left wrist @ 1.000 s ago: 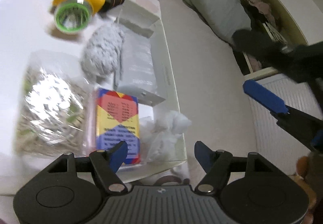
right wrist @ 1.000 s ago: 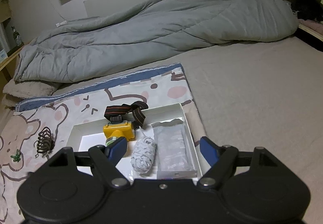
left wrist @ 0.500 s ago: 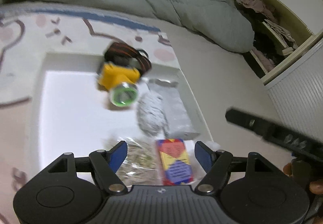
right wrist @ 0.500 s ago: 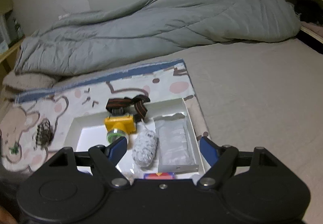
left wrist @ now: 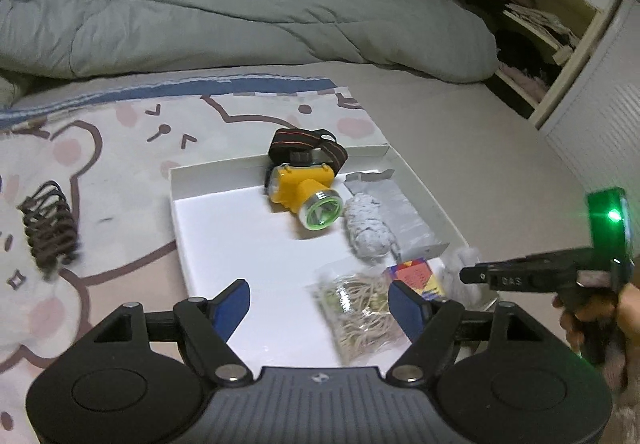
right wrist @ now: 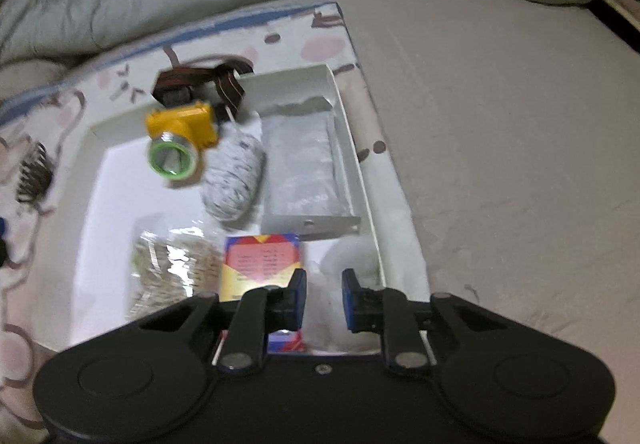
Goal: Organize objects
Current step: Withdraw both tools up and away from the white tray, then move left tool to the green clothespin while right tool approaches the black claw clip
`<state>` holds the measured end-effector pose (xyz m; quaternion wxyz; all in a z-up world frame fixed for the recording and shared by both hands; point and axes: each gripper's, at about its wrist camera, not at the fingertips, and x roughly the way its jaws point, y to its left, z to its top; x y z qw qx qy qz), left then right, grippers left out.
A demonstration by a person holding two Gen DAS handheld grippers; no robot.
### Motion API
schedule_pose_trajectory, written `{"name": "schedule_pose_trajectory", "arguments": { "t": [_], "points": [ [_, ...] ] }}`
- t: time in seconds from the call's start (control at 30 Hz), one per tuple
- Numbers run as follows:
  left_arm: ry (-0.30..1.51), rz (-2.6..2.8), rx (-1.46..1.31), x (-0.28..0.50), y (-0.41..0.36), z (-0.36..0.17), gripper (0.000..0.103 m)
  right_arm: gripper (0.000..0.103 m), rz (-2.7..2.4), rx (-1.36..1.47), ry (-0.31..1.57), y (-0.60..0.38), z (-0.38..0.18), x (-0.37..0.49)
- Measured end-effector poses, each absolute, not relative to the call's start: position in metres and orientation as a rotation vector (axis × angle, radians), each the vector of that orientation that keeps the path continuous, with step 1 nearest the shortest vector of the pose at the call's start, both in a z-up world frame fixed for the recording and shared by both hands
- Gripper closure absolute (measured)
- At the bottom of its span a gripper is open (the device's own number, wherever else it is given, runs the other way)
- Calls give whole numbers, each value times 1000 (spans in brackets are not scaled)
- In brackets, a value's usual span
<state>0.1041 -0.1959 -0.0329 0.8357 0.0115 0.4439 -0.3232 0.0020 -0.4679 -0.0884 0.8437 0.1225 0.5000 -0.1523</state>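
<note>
A white tray (left wrist: pixel 280 164) (right wrist: pixel 352 164) lies on a bear-print blanket. It holds a yellow headlamp (left wrist: pixel 304 192) (right wrist: pixel 182 132), a grey yarn bundle (left wrist: pixel 368 230) (right wrist: pixel 234 180), a silver pouch (left wrist: pixel 404 208) (right wrist: pixel 300 168), a colourful card box (left wrist: pixel 416 276) (right wrist: pixel 260 260), a bag of rubber bands (left wrist: pixel 360 308) (right wrist: pixel 168 264) and a white tissue wad (left wrist: pixel 460 260) (right wrist: pixel 344 256). My left gripper (left wrist: pixel 318 286) hovers over the tray's near edge, its jaws opening with nothing between them. My right gripper (right wrist: pixel 324 278) (left wrist: pixel 466 276) is down in the near right corner, its jaws closing narrowly on the tissue wad.
A dark brown hair claw (left wrist: pixel 48 220) (right wrist: pixel 34 174) lies on the blanket (left wrist: pixel 120 148) left of the tray. A grey duvet (left wrist: pixel 240 12) is heaped behind. Bare beige sheet (right wrist: pixel 500 164) spreads to the right. An open shelf (left wrist: pixel 528 44) and a white slatted panel (left wrist: pixel 592 132) stand at far right.
My left gripper has pulled up and back from the tray, so the whole tray shows. My right gripper has sunk toward the tray's near right corner and its jaws have gone from wide to narrow.
</note>
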Motion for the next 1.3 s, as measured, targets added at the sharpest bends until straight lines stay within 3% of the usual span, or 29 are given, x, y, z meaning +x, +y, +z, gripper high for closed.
{"name": "schedule_pose_trajectory", "arguments": {
  "t": [0.23,0.6,0.73,0.8,0.87,0.93,1.0,1.3],
  "points": [
    [951,-707,29,100,-188,-43,26,80,-341,204,1088,-466,-101,15],
    [934,-689,47,108,-176,-43,26,70,-325,268,907,-444,-53,-3],
    [923,-675,61,110,-170,-41,20,57,-293,243,866,-422,-39,-10],
    [921,-671,70,110,-168,-41,13,52,-287,226,848,-412,-34,-14],
    [916,-660,82,110,-166,-41,6,44,-287,209,829,-404,-29,-18],
    [904,-646,96,110,-163,-41,1,29,-287,193,817,-397,-28,-20],
    [891,-632,105,110,-160,-41,0,20,-287,171,806,-391,-27,-22],
    [865,-570,128,116,-144,-43,0,1,-317,117,785,-368,-31,-18]
  ]
}}
